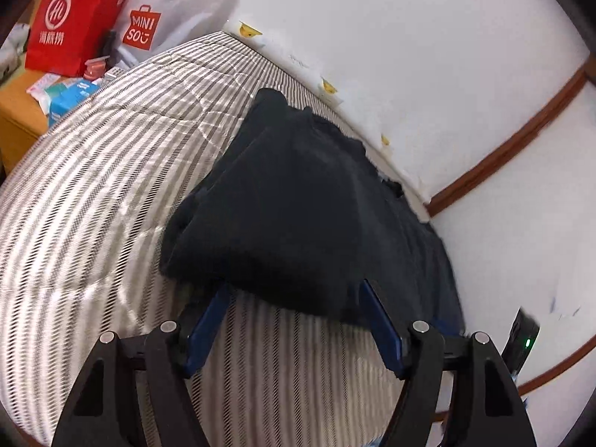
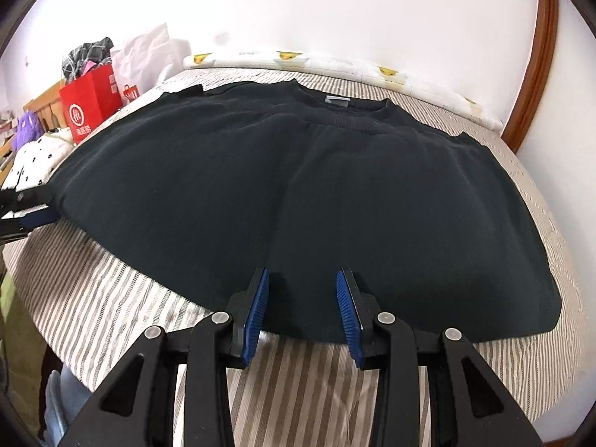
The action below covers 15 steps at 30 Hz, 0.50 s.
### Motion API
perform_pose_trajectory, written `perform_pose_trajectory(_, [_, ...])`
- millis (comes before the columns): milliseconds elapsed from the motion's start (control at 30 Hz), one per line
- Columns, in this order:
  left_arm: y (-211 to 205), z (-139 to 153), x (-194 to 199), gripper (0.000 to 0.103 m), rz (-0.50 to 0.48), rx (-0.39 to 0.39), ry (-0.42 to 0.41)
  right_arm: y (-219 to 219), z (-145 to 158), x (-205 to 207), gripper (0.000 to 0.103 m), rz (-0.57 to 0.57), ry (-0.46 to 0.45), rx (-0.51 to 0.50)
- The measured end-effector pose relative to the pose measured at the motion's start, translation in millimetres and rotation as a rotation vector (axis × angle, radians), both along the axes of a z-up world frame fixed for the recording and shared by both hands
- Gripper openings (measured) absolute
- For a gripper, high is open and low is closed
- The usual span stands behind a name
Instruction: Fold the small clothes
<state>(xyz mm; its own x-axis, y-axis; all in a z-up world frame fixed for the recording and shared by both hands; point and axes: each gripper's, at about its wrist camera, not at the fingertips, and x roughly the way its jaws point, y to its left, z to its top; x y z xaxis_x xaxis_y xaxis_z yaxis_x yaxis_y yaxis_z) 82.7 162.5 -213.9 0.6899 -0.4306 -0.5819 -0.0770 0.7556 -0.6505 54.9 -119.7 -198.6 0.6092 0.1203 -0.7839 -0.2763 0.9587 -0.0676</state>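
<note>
A black sweatshirt (image 2: pixel 298 186) lies spread flat on the striped bed (image 2: pixel 298 391), its collar and grey label (image 2: pixel 337 100) on the far side. My right gripper (image 2: pixel 302 273) hovers over the middle of the near hem. Its blue pads (image 2: pixel 257 309) stand apart and the cloth between them is flat, not pinched. In the left wrist view the sweatshirt (image 1: pixel 290 205) looks bunched, and its near edge drapes over the tips of my left gripper (image 1: pixel 294 287), whose jaws stand wide apart. In the right wrist view the left gripper (image 2: pixel 48 206) is at the garment's left edge.
A red paper bag (image 1: pixel 74 18), a white shopping bag (image 1: pixel 167 11) and small boxes crowd a wooden cabinet (image 1: pixel 18 126) beside the bed. A white wall with brown trim (image 1: pixel 521 138) runs along the far side. A white dotted cloth (image 2: pixel 37 156) lies at the left.
</note>
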Motion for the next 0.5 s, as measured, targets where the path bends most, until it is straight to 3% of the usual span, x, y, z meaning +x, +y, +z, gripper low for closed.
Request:
perform_pose_trajectory(167, [-2.0,-0.6,14.7,0.07,0.043,-0.038,0.011,-13.8,3.5,-1.9,0.037,-0.009,0.036,0.08])
perform_pose_trajectory(333, [-2.8,0.2,24.9,0.069,0.115,-0.042,0.011,-19.1,7.6,-1.2,0.038,-0.023,0.035,0.095])
perform_pose_trajectory(500, [-8.3,4.7,25.6,0.067,0.186,-0.02,0.069,-23.5,7.1,-2.8,0.038,-0.015,0.05,0.116])
